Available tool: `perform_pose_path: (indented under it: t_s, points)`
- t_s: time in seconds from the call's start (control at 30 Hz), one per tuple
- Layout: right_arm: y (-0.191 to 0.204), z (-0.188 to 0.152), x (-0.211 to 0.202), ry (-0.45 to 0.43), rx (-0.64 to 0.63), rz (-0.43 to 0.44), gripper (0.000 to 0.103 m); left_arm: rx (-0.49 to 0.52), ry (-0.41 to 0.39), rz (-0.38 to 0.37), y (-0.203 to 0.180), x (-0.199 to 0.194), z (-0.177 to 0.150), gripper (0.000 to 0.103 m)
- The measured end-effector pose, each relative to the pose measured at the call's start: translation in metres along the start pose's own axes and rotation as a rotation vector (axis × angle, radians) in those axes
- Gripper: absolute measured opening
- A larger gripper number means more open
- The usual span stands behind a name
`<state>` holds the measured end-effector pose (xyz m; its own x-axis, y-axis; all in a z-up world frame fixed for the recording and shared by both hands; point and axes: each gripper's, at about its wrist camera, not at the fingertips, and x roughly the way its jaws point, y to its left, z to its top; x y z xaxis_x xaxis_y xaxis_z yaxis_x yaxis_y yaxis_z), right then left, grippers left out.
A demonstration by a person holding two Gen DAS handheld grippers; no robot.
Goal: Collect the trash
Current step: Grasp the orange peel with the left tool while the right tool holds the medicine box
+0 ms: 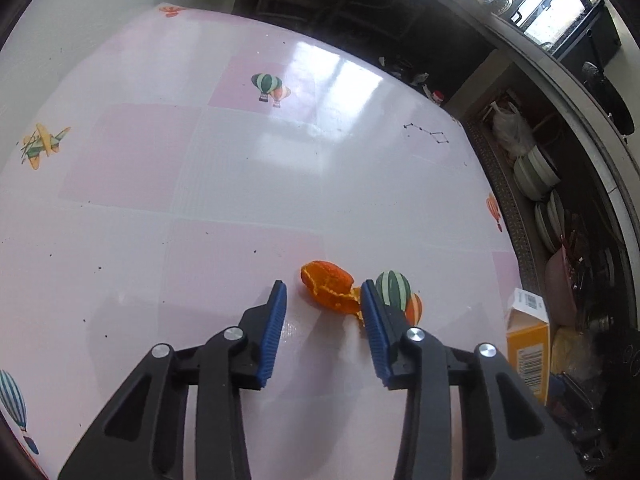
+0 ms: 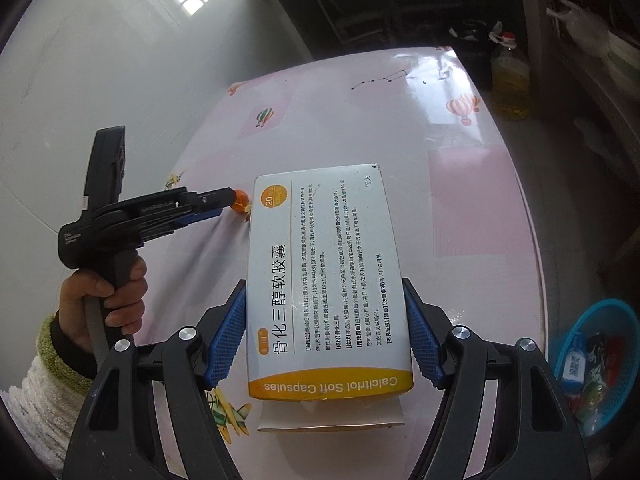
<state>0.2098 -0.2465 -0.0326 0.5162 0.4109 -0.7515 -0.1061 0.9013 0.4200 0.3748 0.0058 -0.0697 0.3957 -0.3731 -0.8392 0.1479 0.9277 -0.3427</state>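
We work over a table (image 2: 480, 208) with trash still on it and a basket beside it.
In our right wrist view, the box (image 2: 326, 276) sits between the right gripper (image 2: 326, 344) fingers, above the table; the peel (image 2: 241, 205) lies at ten o'clock from it, at the left gripper (image 2: 224, 200) tips; the basket (image 2: 596, 364), with wrappers inside, stands off the table edge at three o'clock.

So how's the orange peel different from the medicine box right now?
The orange peel is small, torn, curled and bright orange; the medicine box is large, flat-sided and white with a yellow band. The peel lies on the table ahead of the left gripper; the box is clamped in the right gripper. Both look like trash.
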Motion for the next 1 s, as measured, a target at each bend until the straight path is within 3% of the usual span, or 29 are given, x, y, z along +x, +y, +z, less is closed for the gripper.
perform_pose_path:
  t_s: [0.23, 0.33, 0.5, 0.73, 0.87, 1.0]
  points:
    - [0.0, -0.002, 0.0, -0.011, 0.007, -0.009, 0.068, 0.093, -0.042, 0.053, -0.016, -0.008, -0.015, 0.015]
    - [0.005, -0.007, -0.003, -0.011, 0.012, -0.009, 0.068, 0.104, -0.036, 0.037, -0.018, -0.017, -0.025, 0.01]
    - [0.016, -0.023, -0.011, 0.005, 0.001, -0.003, 0.068, 0.145, -0.015, -0.028, -0.028, -0.05, -0.064, 0.01]
    - [0.041, -0.065, -0.027, 0.043, -0.032, -0.027, 0.069, 0.204, 0.056, -0.112, -0.026, -0.099, -0.146, 0.01]
    - [0.051, -0.088, -0.028, 0.053, -0.047, -0.097, 0.069, 0.248, 0.073, -0.082, -0.019, -0.107, -0.185, 0.011]
    - [0.051, -0.098, -0.025, 0.058, -0.022, -0.107, 0.069, 0.289, 0.057, -0.046, -0.019, -0.106, -0.203, 0.015]
